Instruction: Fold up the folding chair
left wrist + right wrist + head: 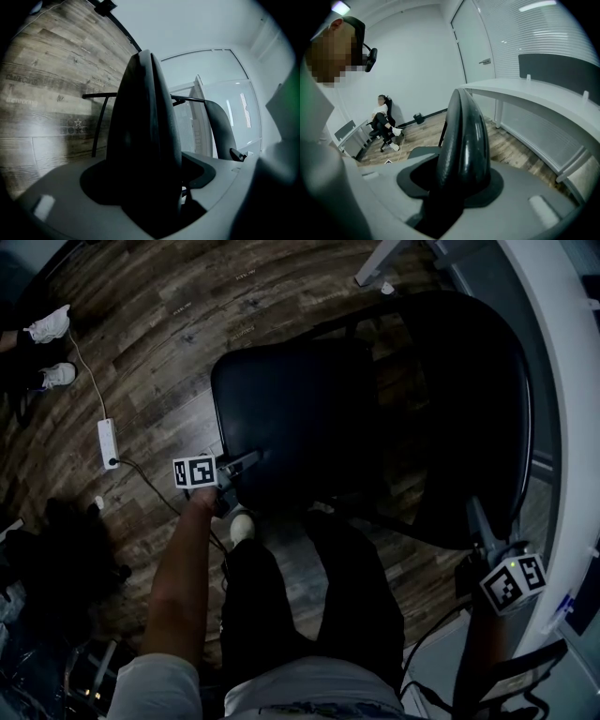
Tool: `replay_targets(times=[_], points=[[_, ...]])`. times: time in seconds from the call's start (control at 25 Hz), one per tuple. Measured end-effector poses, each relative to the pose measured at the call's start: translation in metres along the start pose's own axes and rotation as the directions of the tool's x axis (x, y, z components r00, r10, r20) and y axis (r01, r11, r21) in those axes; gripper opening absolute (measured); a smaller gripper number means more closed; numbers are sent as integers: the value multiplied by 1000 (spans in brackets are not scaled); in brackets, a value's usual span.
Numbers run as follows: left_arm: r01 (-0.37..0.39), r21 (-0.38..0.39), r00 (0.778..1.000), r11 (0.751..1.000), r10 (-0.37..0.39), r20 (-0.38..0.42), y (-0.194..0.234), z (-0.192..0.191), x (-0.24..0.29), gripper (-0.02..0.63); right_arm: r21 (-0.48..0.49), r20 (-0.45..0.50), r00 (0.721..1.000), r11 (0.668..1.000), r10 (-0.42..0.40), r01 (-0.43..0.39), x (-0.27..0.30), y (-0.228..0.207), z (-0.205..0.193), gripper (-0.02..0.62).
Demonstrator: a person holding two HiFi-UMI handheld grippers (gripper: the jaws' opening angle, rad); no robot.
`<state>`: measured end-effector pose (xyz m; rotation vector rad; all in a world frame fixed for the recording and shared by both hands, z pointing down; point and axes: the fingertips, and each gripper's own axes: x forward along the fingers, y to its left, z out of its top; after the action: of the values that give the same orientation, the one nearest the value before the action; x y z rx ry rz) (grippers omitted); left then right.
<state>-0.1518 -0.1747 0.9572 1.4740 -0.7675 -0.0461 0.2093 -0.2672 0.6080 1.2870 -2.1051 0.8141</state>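
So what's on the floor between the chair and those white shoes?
A white power strip with its cord lies on the wood floor between the chair and the shoes, seen in the head view.

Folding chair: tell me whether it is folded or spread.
Spread. In the head view the seat juts out broadly from the backrest instead of lying flat against it.

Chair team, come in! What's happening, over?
Left hand-held gripper gripping seat edge. Right hand-held gripper gripping backrest. Folding chair not folded yet. White desk close beside it.
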Motion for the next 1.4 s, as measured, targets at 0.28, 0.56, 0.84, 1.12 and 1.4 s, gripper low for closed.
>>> replay_targets(times=[0.28,0.56,0.84,1.12,1.4], points=[[-18,-8,1000,1000,18,3,-38,-8,0,323,-8,5,1000,1000,4,-4,-17,3,9,132],[-15,-8,1000,1000,15,-16,-103,-7,7,259,-6,16,1000,1000,17,-17,-40,8,32,100],[-34,-4,998,999,34,-48,-163,-11,19,219,8,13,999,999,35,-36,-58,2,47,78],[-41,-1,996,999,41,-82,-212,-16,39,192,14,12,999,999,38,-38,-73,-17,59,71],[-46,9,994,999,47,-102,-247,-19,56,173,0,18,999,999,49,-49,-80,-27,65,67]])
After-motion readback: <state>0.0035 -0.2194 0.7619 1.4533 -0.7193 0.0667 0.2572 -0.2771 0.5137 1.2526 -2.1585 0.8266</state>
